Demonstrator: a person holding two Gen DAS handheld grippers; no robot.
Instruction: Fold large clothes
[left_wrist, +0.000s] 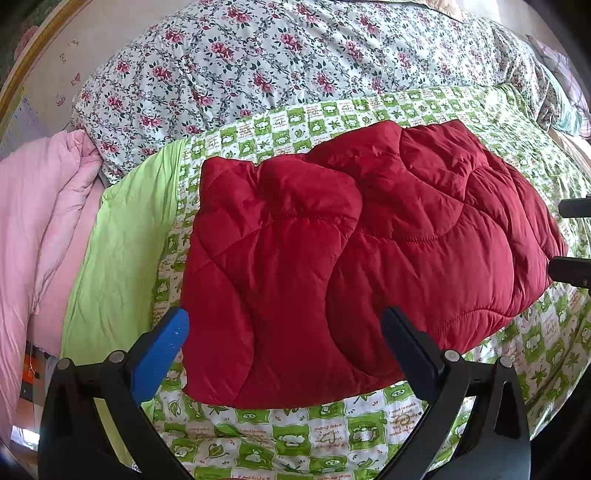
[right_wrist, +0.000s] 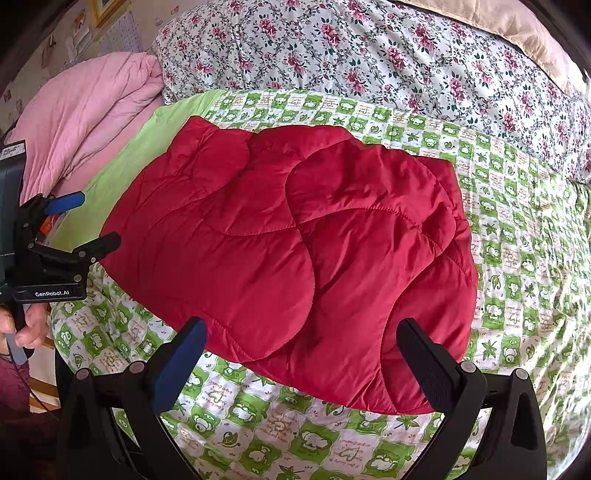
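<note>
A red quilted padded garment (left_wrist: 354, 258) lies folded into a thick rectangle on a green-and-white checked bedspread (left_wrist: 332, 435). It also shows in the right wrist view (right_wrist: 295, 258). My left gripper (left_wrist: 284, 328) is open and empty, its fingers just above the garment's near edge. My right gripper (right_wrist: 301, 332) is open and empty over the garment's near edge. The left gripper (right_wrist: 86, 221) also shows at the left of the right wrist view, open beside the garment's left end. The right gripper's fingertips (left_wrist: 569, 273) show at the right edge of the left wrist view.
A floral quilt (left_wrist: 277, 66) is bunched along the far side of the bed. A pink quilt (left_wrist: 44, 206) lies at the left. A plain green border (left_wrist: 122, 240) edges the bedspread on the left. A hand (right_wrist: 26, 325) holds the left gripper's handle.
</note>
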